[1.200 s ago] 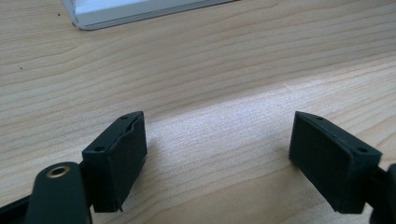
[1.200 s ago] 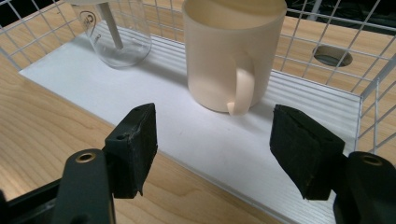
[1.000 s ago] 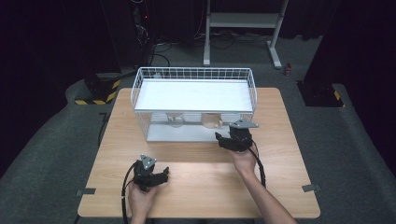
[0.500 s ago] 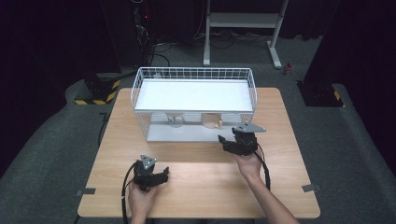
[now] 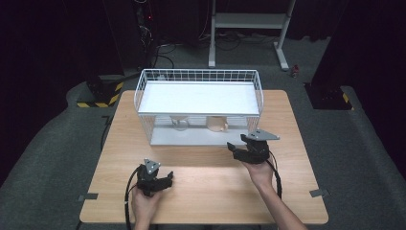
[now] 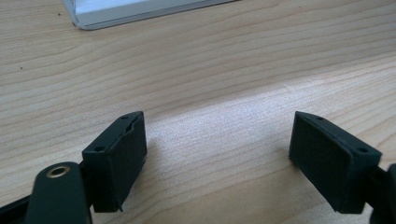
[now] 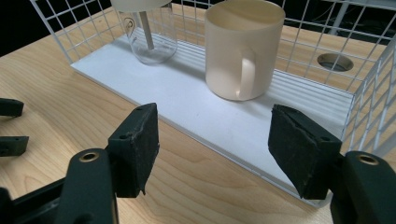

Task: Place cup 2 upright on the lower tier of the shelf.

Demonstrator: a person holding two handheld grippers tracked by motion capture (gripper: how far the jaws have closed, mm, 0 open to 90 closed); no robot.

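**Reaching toward the mug on the rack's lower shelf**

Standing on the far half of the wooden table (image 5: pixel 206 167), a white wire rack (image 5: pixel 198 76) has two levels. Its upper level is a basket with a white floor and low mesh walls, and nothing can be seen lying in it. The lower level is a white shelf (image 7: pixel 224 112), open toward the near side.

Two containers stand upright on that shelf, side by side and apart. On the right is a cream mug (image 7: pixel 243 46), with its handle turned to the near side; what it holds cannot be told. To its left is a clear glass cup (image 7: pixel 148 35); only its lower part shows below the upper level, and it looks empty.

The right gripper (image 7: pixel 212 140) hovers just in front of the shelf's near edge, pointed at the mug. Its jaws are apart and have just been closing a little, with nothing between them; the mug sits well beyond the pads, untouched. In the high view this gripper (image 5: pixel 239 147) is near the rack's right front corner.

The left gripper (image 5: pixel 163 181) rests low over the near left part of the table, away from the rack. Its jaws are apart too, with only bare wood between them.
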